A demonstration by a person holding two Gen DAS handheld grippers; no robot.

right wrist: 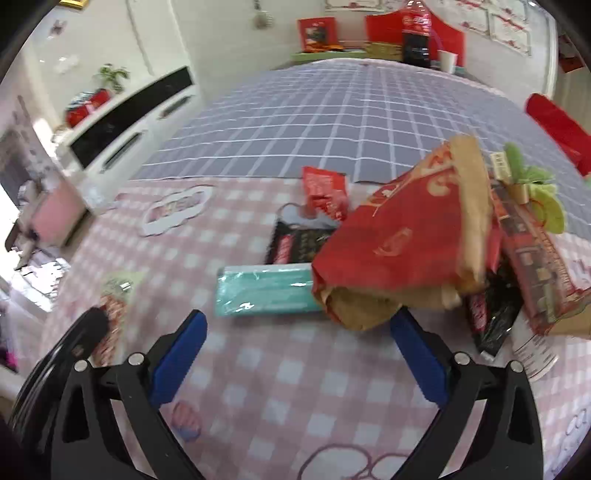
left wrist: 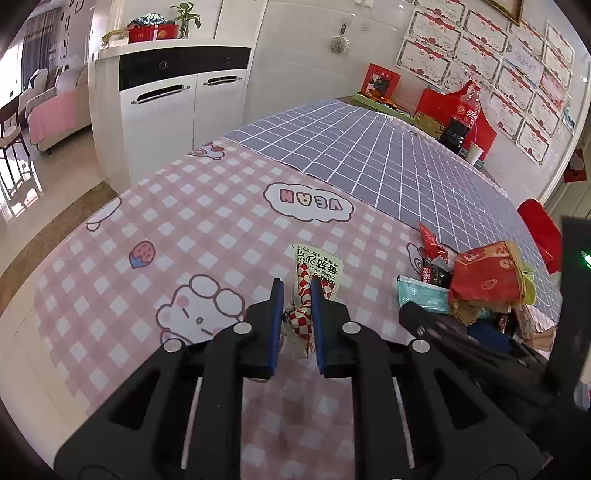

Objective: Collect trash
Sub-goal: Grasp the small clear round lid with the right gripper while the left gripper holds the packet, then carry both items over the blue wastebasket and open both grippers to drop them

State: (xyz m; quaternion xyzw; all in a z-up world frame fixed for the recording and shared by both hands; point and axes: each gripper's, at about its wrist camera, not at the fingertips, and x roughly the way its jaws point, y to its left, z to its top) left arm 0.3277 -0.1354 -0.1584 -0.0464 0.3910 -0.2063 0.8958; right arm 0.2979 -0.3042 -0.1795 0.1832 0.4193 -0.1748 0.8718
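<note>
The counter [left wrist: 207,206] carries a pink checked cloth with cartoon prints at the near end and a grey grid cloth [left wrist: 369,147] over the far end. At the far edge stand a cola bottle [left wrist: 466,110], a white paper cup [left wrist: 474,152] and red gift boxes [left wrist: 436,101]. A white cabinet [left wrist: 173,107] stands off the counter's left side, with a potted plant [left wrist: 186,18] on top.
</note>
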